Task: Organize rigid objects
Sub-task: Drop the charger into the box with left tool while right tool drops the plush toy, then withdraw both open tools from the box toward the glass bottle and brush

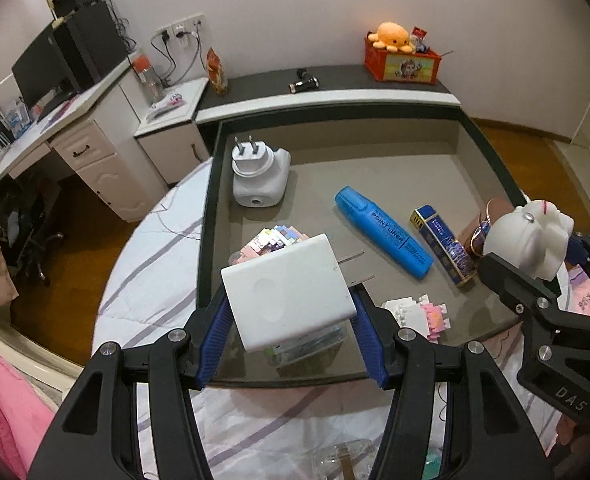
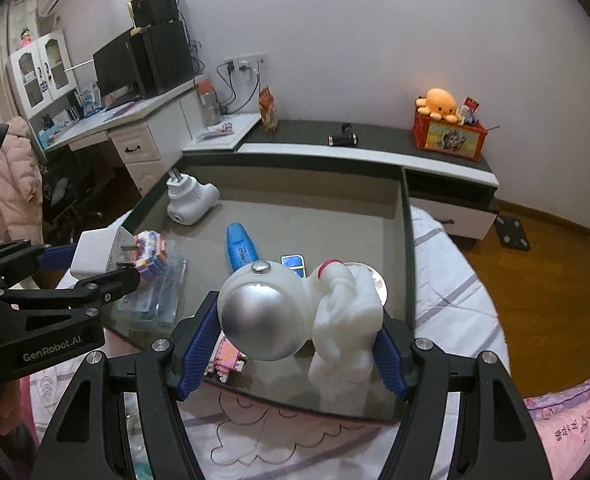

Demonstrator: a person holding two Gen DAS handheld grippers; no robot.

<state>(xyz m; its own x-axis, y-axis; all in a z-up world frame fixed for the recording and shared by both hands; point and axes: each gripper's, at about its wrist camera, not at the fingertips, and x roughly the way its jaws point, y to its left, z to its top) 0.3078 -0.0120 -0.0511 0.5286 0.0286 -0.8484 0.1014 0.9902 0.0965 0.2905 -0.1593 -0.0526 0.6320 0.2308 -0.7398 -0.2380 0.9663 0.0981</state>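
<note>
My left gripper (image 1: 291, 316) is shut on a white plug charger (image 1: 287, 292) and holds it above the near edge of the grey tray (image 1: 211, 208); it also shows in the right wrist view (image 2: 95, 258). My right gripper (image 2: 295, 344) is shut on a white astronaut figure (image 2: 295, 312) with a silver visor, held above the tray's near right part; the figure also shows in the left wrist view (image 1: 531, 236). On the tray lie a white plug adapter (image 1: 257, 176), a blue marker (image 1: 383, 232), a blue box (image 1: 443, 246) and pastel block pieces (image 1: 275, 238).
The tray rests on a bed with a white quilt (image 1: 147, 280). A clear plastic case (image 2: 155, 296) lies under the block pieces. A low cabinet (image 1: 327, 92) behind holds a red box with an orange octopus plush (image 1: 395, 36). A desk with a monitor (image 1: 43, 68) stands at left.
</note>
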